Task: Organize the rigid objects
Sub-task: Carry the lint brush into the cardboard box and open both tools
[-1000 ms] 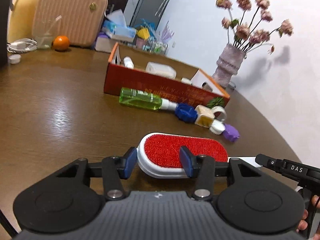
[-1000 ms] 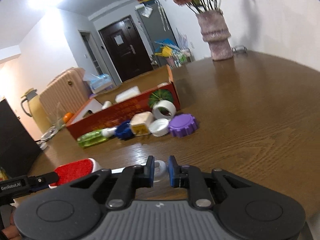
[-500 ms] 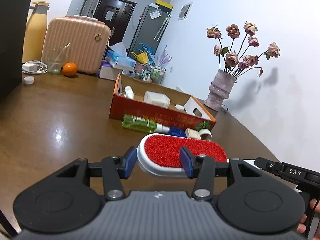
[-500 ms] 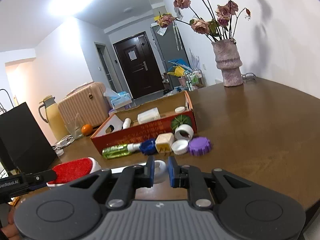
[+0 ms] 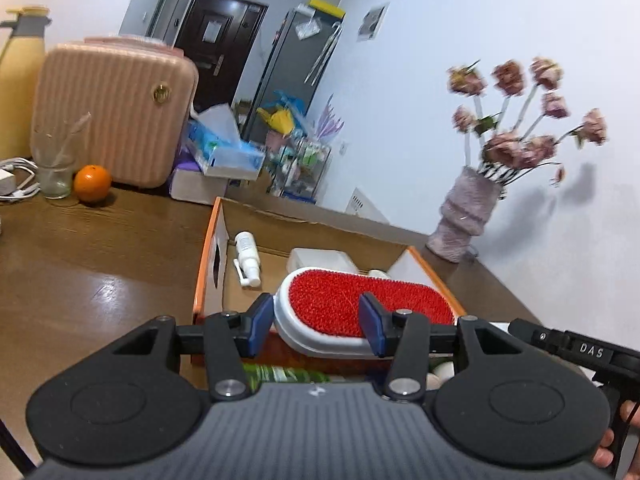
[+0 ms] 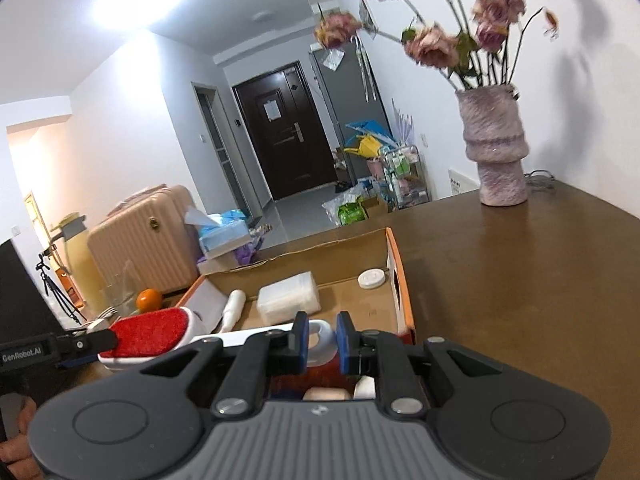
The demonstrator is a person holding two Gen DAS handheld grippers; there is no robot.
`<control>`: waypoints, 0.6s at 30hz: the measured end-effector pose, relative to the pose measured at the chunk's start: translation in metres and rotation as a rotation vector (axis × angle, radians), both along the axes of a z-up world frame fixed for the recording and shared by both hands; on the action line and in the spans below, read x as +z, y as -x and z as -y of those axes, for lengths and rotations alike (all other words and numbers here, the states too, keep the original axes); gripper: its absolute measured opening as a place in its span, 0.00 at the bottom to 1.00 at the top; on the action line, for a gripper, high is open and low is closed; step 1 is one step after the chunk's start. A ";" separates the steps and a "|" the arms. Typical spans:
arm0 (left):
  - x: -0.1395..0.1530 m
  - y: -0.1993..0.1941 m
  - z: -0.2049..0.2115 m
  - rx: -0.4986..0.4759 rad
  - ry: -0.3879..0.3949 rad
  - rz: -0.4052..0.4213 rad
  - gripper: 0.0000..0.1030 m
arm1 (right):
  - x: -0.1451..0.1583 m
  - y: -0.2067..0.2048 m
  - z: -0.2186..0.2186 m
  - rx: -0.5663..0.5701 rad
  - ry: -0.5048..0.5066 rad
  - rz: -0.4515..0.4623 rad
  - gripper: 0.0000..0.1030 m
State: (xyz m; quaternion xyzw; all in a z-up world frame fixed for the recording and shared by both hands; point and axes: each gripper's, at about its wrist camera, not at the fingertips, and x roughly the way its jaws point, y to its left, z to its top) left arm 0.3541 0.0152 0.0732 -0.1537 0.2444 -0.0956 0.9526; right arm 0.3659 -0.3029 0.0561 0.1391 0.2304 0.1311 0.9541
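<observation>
My left gripper (image 5: 314, 324) is shut on the head of a red and white lint brush (image 5: 360, 304). My right gripper (image 6: 322, 340) is shut on the brush's white looped handle end (image 6: 322, 342). Together they hold the brush level above the near wall of an open orange cardboard box (image 5: 208, 264). The brush head also shows at the left of the right wrist view (image 6: 148, 334). Inside the box lie a white spray bottle (image 5: 247, 258), a white plastic case (image 6: 289, 298) and a white lid (image 6: 372, 279). A green bottle (image 5: 276, 374) lies below the brush, mostly hidden.
A vase of dried flowers (image 6: 498, 152) stands on the brown table (image 6: 520, 280) to the right of the box. A pink suitcase (image 5: 112, 112), an orange (image 5: 93, 183), a glass (image 5: 52, 164), a tissue box (image 5: 224, 152) and a yellow jug (image 5: 20, 76) stand at the table's far left.
Both grippers have lifted the brush from the table and carried it forward, above the box's near wall. The loose items in front of the box have dropped below the grippers.
</observation>
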 end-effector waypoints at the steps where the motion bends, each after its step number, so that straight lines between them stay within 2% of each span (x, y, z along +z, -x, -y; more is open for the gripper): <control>1: -0.004 -0.015 -0.001 0.000 -0.002 -0.020 0.46 | -0.002 -0.014 -0.001 0.002 0.002 -0.011 0.15; 9: -0.032 -0.090 -0.012 -0.003 -0.021 -0.156 0.46 | -0.027 -0.096 -0.013 0.042 0.031 -0.141 0.15; 11: -0.038 -0.098 -0.015 0.000 -0.024 -0.197 0.48 | -0.033 -0.108 -0.019 0.057 0.048 -0.175 0.15; 12: -0.041 -0.099 -0.017 0.001 -0.014 -0.210 0.52 | -0.037 -0.112 -0.021 0.068 0.052 -0.191 0.14; 16: -0.043 -0.095 -0.016 -0.023 -0.028 -0.184 0.54 | -0.048 -0.121 -0.031 0.099 0.125 -0.212 0.16; 18: -0.041 -0.093 -0.017 -0.032 -0.016 -0.191 0.61 | -0.049 -0.122 -0.034 0.133 0.121 -0.219 0.16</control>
